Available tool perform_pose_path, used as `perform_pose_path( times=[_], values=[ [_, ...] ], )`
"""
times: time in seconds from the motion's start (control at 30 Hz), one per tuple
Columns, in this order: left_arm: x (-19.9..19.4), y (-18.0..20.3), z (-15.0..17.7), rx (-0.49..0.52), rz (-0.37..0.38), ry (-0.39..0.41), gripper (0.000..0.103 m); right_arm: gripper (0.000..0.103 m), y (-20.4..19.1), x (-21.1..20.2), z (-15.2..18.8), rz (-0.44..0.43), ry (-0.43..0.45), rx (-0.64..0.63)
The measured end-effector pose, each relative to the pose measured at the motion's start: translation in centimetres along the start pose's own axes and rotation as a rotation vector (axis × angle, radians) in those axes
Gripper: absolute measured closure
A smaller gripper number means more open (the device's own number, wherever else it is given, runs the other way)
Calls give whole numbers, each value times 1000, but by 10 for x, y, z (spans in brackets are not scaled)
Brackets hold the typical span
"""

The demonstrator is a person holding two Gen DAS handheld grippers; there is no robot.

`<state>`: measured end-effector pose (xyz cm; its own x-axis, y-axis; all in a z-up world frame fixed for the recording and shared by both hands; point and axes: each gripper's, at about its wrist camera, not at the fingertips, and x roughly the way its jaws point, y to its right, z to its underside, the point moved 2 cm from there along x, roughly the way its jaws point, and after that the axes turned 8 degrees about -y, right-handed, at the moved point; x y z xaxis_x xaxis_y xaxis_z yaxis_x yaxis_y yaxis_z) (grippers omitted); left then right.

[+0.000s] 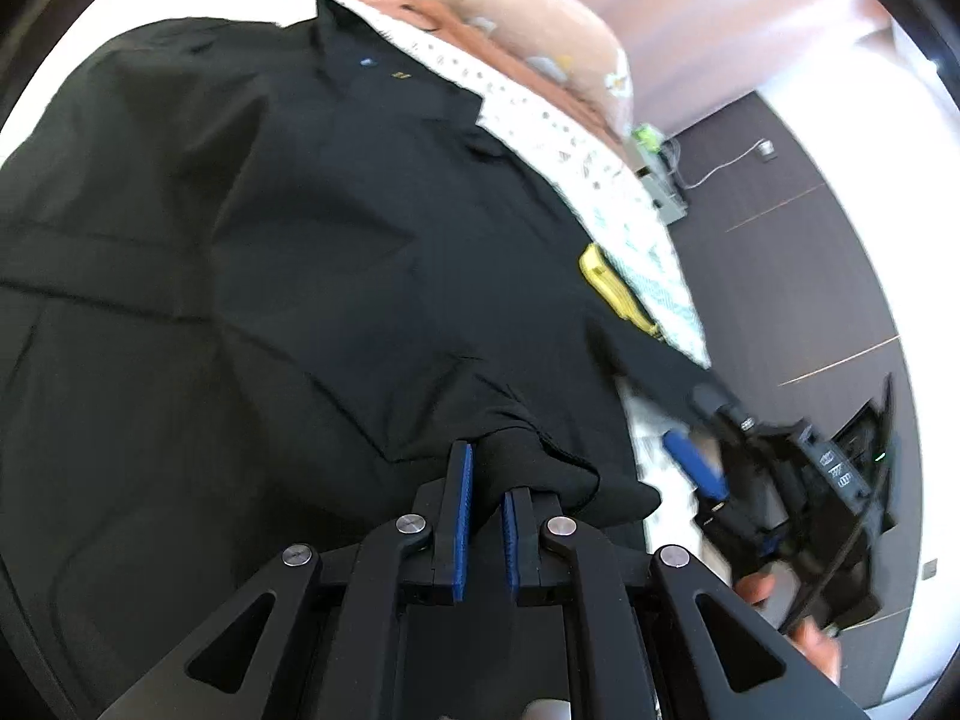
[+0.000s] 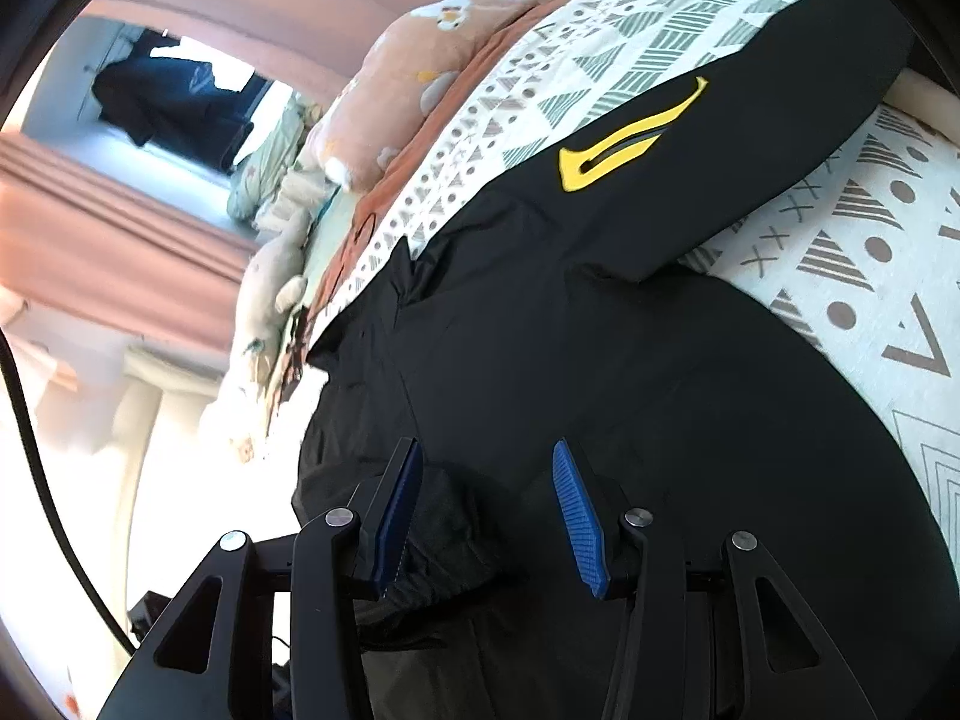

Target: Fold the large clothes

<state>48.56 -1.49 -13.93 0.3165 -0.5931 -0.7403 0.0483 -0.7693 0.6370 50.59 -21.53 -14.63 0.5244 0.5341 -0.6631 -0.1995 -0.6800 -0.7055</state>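
A large black jacket (image 1: 270, 228) with a yellow patch (image 1: 612, 288) lies spread on a bed with a patterned sheet (image 1: 576, 138). My left gripper (image 1: 487, 474) is shut on a bunched fold of the jacket's black fabric. In the right wrist view the jacket (image 2: 600, 348) fills the lower half, its sleeve with the yellow patch (image 2: 624, 144) reaching to the upper right. My right gripper (image 2: 486, 456) is open just above the jacket, its blue pads (image 2: 576, 516) spread wide. The right gripper also shows in the left wrist view (image 1: 714, 438), at the jacket's right edge.
A peach pillow (image 2: 414, 72) and soft toys (image 2: 270, 276) lie at the bed's head. Pink curtains (image 2: 90, 222) hang beyond. A dark floor (image 1: 798, 276) lies beside the bed, with a small cabinet (image 1: 660, 180) and a cable on it. The patterned sheet (image 2: 870, 276) is bare at right.
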Motion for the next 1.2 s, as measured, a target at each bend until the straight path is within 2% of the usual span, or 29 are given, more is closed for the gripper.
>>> perform_pose_path(
  times=[0.1,0.2,0.23,0.27,0.3,0.33,0.37,0.5,0.63,0.8,0.97,1.07,1.13,1.2],
  values=[
    [-13,-8,11,5,-21,22,94,57,-10,3,5,12,-19,-47],
    [-20,-17,16,32,-87,42,90,57,-21,2,12,62,-12,-108],
    [-26,-18,21,52,-118,52,77,57,-23,2,14,72,-12,-121],
    [-29,-19,22,60,-139,55,56,57,-25,1,16,79,-12,-136],
    [-31,-22,22,59,-149,60,43,57,-26,0,18,80,-13,-146],
    [-39,-25,25,53,-144,75,9,57,-26,-1,19,80,-13,-150],
    [-46,-28,28,46,-131,100,1,57,-26,-3,20,82,-10,-153],
    [-72,-40,32,35,-138,161,0,57,-26,-8,25,114,5,-164],
    [-86,-51,33,29,-167,180,0,57,-25,-2,34,113,-27,-176],
    [-98,-64,32,15,-218,222,0,57,-9,22,59,150,-141,-182],
    [-112,-71,34,24,-275,304,1,57,3,47,80,76,-272,-127],
    [-115,-72,34,44,-280,332,1,57,3,63,89,52,-342,-113],
    [-115,-72,34,58,-294,345,1,55,7,73,93,63,-368,-92],
    [-116,-72,34,65,-308,356,5,47,12,82,96,41,-386,-59]
  ],
)
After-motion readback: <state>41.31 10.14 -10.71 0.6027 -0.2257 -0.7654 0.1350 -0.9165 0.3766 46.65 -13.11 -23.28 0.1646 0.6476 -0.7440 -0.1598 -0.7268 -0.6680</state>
